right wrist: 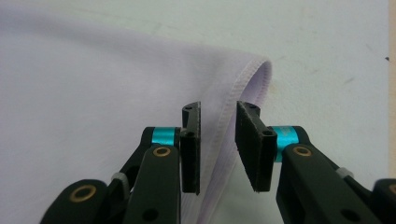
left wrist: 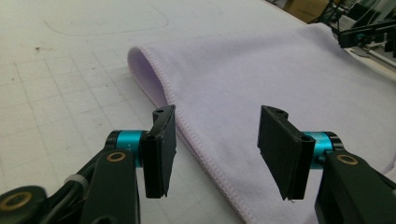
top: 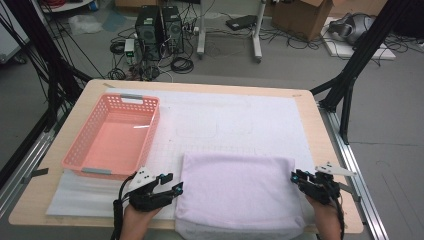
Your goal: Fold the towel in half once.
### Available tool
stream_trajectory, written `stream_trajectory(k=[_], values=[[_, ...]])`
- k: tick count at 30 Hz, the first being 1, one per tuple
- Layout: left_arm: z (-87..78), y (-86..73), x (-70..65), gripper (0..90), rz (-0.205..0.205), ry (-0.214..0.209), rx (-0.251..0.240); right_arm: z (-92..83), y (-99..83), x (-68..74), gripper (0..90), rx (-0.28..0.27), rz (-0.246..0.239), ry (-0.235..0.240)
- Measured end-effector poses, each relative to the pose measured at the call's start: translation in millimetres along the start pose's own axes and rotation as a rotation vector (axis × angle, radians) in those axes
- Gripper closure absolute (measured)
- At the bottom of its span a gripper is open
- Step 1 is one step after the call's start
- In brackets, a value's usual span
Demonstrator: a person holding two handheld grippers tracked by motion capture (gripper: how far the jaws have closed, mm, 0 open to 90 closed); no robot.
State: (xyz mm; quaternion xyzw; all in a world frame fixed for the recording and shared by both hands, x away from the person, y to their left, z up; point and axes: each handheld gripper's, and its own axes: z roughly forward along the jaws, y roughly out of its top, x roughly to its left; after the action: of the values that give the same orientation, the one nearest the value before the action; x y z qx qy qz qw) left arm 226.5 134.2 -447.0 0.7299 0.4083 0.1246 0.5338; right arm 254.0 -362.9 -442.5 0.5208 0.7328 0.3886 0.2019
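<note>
My left gripper [top: 176, 183] sits at the lower left of the high view, its jaws standing apart with nothing pressed between them; in the left gripper view the stitched left edge of the folded lilac fleece towel [left wrist: 289, 79] runs up between and beyond the pads, untouched. My right gripper [top: 298, 176] is at the lower right, jaws also apart though narrower, and in the right gripper view the towel's hemmed right edge [right wrist: 243, 81] lies just ahead of the gap without being pinched.

The towel [top: 240, 192] lies flat in the lower middle of the high view, on the white gridded mat [top: 230, 120] that covers the pale wooden table [top: 327, 145], its near edge hanging slightly over the front. It looks folded at least once, judging by the rounded doubled edges at both sides. I judge the next fold, or the lift, is not yet begun. The pink perforated plastic basket [top: 150, 107] at the left centre stands empty, so if the towel belongs there, that part is all still ahead.
</note>
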Motion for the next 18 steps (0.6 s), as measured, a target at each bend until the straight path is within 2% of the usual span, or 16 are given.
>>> stream_trajectory(k=[2,5,6,8,9,13,15,18], values=[[0.0,-1.6,0.9,47.2,0.001,0.01,0.004,10.4,-0.4,-1.8,69.4,0.038,-0.021,-0.057],[-1.2,-3.3,2.7,46.9,-0.004,0.021,0.005,7.2,-1.6,-6.7,69.2,0.012,0.02,-0.135],[-1.4,-3.4,3.6,46.5,-0.005,0.026,0.006,6.0,-2.3,-8.3,69.5,0.009,0.028,-0.141],[-1.0,-3.0,5.7,45.5,-0.012,0.033,0.004,2.9,-3.6,-9.0,68.6,0.001,0.043,-0.122],[-0.5,-2.4,6.9,44.5,-0.014,0.034,0.005,1.1,-4.0,-10.2,66.4,-0.016,0.036,-0.108],[8.2,4.4,11.1,42.7,-0.018,0.042,0.009,-8.9,-3.3,-18.3,56.7,-0.075,0.075,-0.026],[15.4,9.3,12.5,42.1,-0.014,0.053,0.013,-10.5,-3.9,-20.6,52.5,-0.076,0.082,-0.005],[28.6,15.2,16.9,41.4,-0.02,0.081,0.014,-8.6,-5.6,-20.3,47.5,-0.05,0.061,0.016]])
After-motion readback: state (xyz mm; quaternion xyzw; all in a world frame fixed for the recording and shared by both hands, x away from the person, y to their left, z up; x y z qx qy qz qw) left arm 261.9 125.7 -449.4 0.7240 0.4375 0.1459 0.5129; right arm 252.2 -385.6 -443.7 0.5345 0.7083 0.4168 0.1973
